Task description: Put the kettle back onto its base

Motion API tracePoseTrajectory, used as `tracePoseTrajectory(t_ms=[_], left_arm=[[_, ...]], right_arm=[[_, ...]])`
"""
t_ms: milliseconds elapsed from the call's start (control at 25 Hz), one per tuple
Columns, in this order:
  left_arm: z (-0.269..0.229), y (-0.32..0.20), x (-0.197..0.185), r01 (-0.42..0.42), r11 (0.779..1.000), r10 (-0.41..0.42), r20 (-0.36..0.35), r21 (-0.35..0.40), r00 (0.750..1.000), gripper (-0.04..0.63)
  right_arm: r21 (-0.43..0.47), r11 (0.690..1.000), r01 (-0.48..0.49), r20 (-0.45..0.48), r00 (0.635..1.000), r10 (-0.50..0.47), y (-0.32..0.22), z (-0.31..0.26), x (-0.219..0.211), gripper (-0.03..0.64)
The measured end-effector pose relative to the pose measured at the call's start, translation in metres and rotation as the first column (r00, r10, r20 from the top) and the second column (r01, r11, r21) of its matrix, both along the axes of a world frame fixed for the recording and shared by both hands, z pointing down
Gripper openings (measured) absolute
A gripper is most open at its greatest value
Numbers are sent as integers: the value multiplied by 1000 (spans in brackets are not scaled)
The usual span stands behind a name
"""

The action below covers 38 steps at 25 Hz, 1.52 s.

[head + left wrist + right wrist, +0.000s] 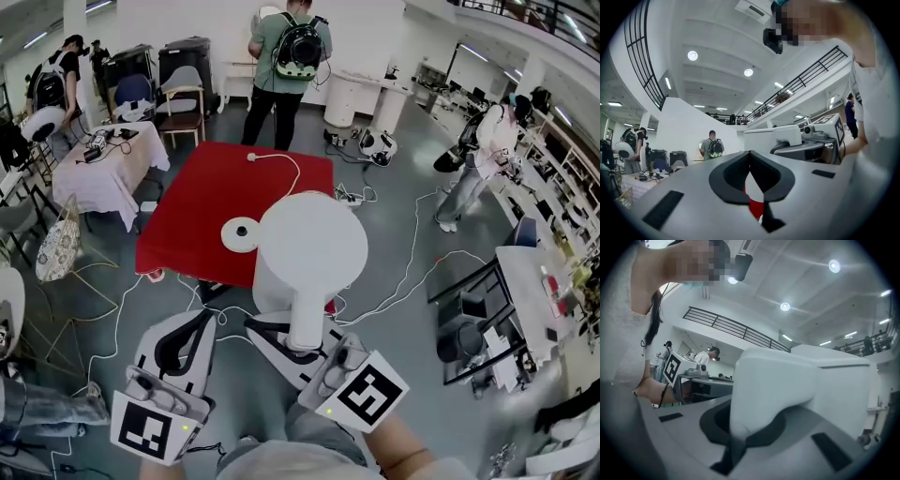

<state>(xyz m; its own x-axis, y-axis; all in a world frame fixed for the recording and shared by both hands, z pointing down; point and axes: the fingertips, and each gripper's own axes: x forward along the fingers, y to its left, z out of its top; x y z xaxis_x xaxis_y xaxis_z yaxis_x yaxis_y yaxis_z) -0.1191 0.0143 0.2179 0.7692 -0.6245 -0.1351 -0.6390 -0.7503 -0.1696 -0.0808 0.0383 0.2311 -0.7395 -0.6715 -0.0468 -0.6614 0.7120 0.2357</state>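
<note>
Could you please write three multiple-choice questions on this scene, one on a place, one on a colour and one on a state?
1. Where is the base?
A. on the floor
B. on the table
C. on a chair

2. What colour is the table top?
A. red
B. blue
C. green

3. What state is the kettle in?
A. seated on the base
B. lying on the floor
C. held off the base by the right tool

Answers:
1 B, since the round white base lies on the table top with its cord running off the far side.
2 A, since the head view shows the whole top red.
3 C, since the right tool's jaws are closed on the kettle's handle and the base stands bare beside the kettle.
</note>
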Motion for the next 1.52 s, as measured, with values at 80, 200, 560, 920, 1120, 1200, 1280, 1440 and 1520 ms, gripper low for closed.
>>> tracePoseTrajectory(t_ms=[80,200,560,920,1120,1200,1280,1440,1520], left_arm=[[-1,-13,13,27,1000,-27,1,-7,1000,11],[-1,-30,34,65,997,-64,4,-32,998,11],[3,-74,86,203,979,-203,-5,-28,979,11],[11,-92,108,295,955,-294,13,-39,956,11],[16,-110,111,304,951,-304,22,-46,953,11],[16,-121,111,302,952,-301,18,-52,953,11],[18,-133,109,297,953,-297,13,-61,955,11],[29,-157,108,297,952,-298,5,-75,955,11],[31,-168,105,303,951,-304,3,-63,953,11]], right_arm=[[10,999,33,-5,999,-33,-14,-4,13,6],[10,997,75,-15,997,-75,-32,-7,34,6],[3,978,209,-13,978,-209,-79,-3,90,5],[7,960,279,0,960,-279,-106,4,118,5],[0,956,294,0,956,-294,-124,11,120,6],[-1,955,297,1,955,-297,-134,12,118,6],[-8,955,298,4,955,-298,-145,16,115,5],[-23,952,306,-3,952,-306,-168,31,112,5],[-29,949,313,9,950,-313,-178,38,110,6]])
